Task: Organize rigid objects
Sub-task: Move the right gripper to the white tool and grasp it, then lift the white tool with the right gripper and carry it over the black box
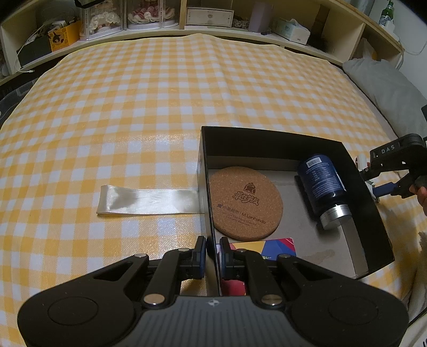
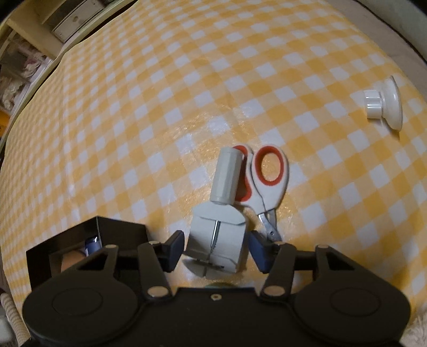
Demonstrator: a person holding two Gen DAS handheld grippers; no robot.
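A black box is sitting on the yellow-checked cloth toward its near right part. The left gripper is pinching the box's left wall near the near corner, its jaws pressed together on the thin card with one finger outside and one inside. Inside the box, a round cork coaster is lying flat against the left wall, a dark blue can with a silver end is lying on its side along the right wall, and a colourful card is lying at the near edge, partly under the coaster. A pale satin ribbon is lying flat on the cloth, running out from the box's left wall.

Just right of the box, the right gripper is pointing steeply down over a grey-white tool with a cylindrical handle. Its jaws are half spread, standing on either side of the tool's block; the pads are not pressing it. Red-and-white scissors are lying touching the tool's right side, their blades crowding the right finger. A white suction-cup knob is lying well apart toward the cloth's far right edge. Cluttered shelves are running along the far edge.
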